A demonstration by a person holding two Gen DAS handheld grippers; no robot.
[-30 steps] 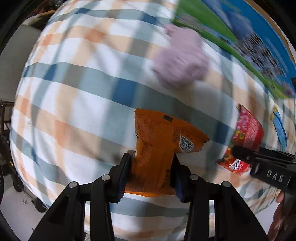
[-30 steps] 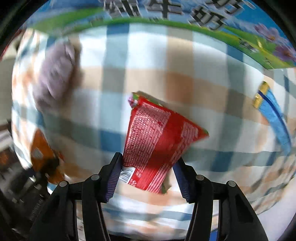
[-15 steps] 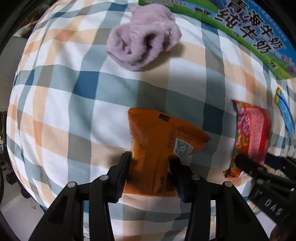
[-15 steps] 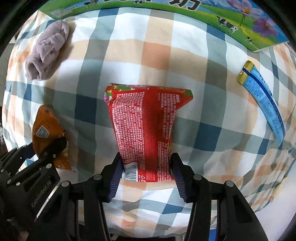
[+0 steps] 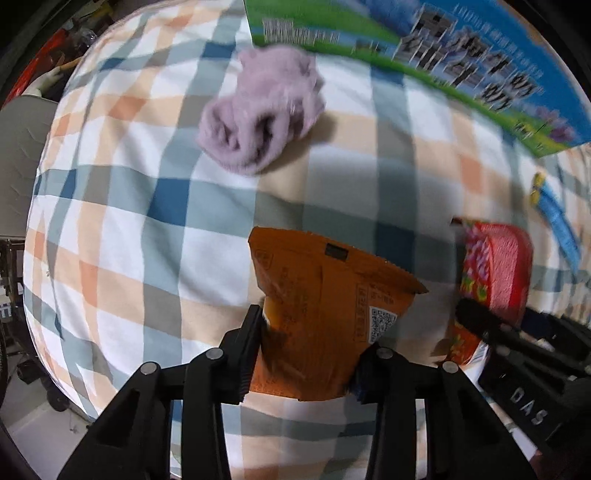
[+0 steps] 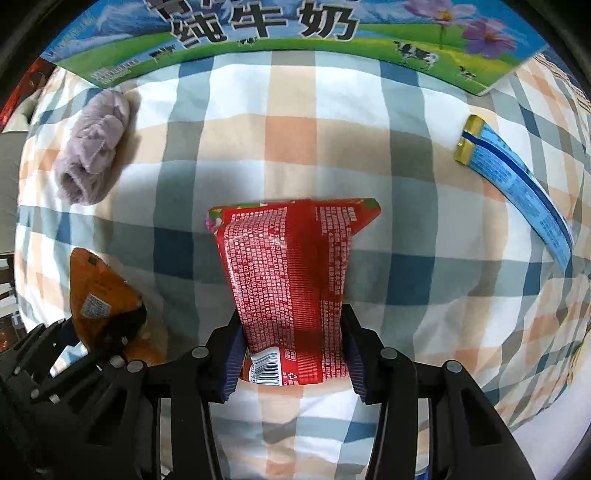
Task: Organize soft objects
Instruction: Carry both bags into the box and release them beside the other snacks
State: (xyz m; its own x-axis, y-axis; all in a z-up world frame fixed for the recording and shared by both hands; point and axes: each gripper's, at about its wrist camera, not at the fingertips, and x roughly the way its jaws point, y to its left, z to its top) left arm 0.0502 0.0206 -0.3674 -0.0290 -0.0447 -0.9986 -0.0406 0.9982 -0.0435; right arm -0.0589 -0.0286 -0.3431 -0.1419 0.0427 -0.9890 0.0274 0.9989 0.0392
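Note:
My left gripper [image 5: 308,354] is shut on an orange snack pouch [image 5: 325,310] and holds it over the checked cloth [image 5: 122,229]. My right gripper [image 6: 291,354] is shut on a red snack pouch [image 6: 291,273], also above the cloth. Each pouch shows in the other view: the red pouch [image 5: 495,273] to the right in the left wrist view, the orange pouch [image 6: 99,295] at lower left in the right wrist view. A rolled lilac fluffy sock [image 5: 258,114] lies on the cloth beyond the orange pouch; it also shows at upper left in the right wrist view [image 6: 92,147].
A printed milk carton box [image 6: 280,33] with green and blue artwork lies along the far edge of the cloth. A long blue sachet with a gold end [image 6: 517,184] lies at the right. The cloth drops off at the left edge, with floor below.
Both grippers, still holding their pouches, have moved forward toward the box. The sock and box look larger and closer in both views.

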